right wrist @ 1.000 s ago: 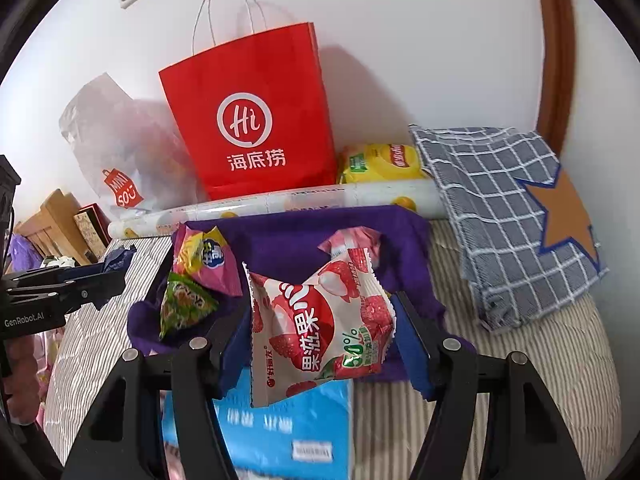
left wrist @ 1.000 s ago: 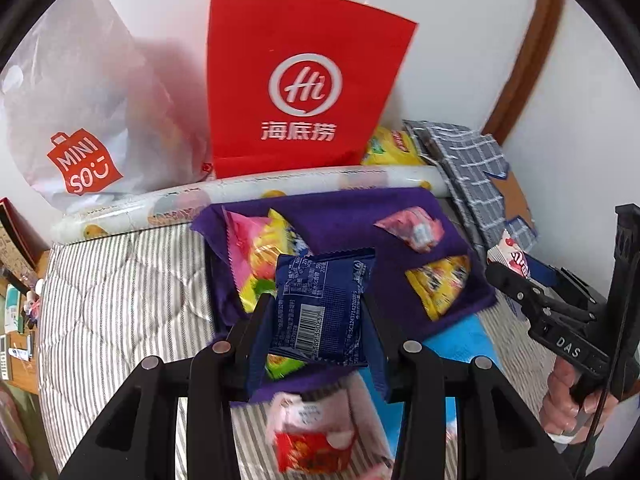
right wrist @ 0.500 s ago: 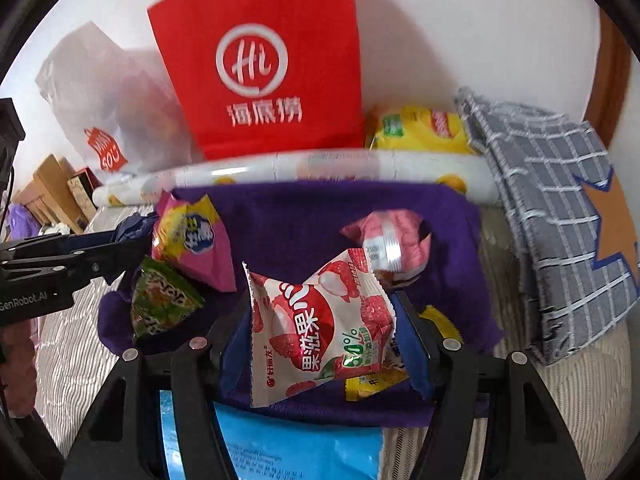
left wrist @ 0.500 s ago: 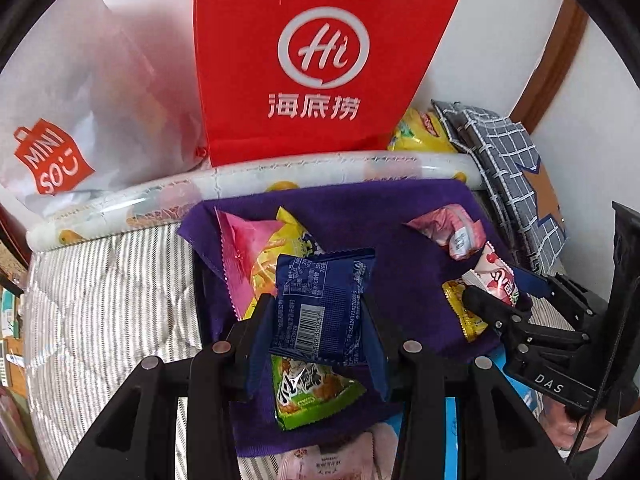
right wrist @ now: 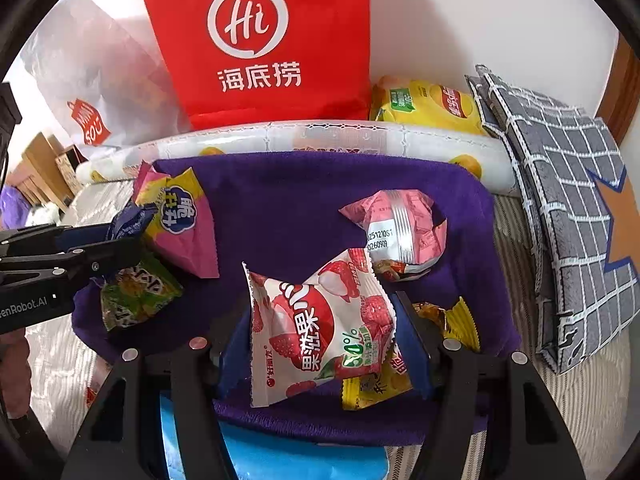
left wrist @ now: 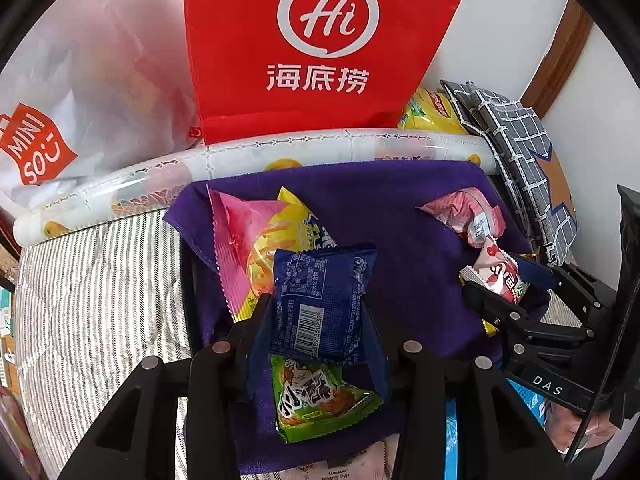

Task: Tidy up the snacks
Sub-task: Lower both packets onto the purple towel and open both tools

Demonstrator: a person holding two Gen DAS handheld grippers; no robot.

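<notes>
Purple cloth (right wrist: 304, 196) is lying spread over the striped bed (left wrist: 100, 280), carrying loose snacks. Left gripper (left wrist: 316, 320) is clamping a blue packet (left wrist: 324, 300) above its near left; right gripper (right wrist: 324, 328) is pinching a lychee-print packet (right wrist: 316, 320) above its near right.

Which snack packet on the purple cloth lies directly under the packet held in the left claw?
The green packet; it lies on the purple cloth beneath the held blue packet, unlike the pink-and-yellow packet beside it.

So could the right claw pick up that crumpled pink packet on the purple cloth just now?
Probably not yet: the right claw is already shut on a strawberry packet, though the pink packet lies uncovered just beyond.
</notes>
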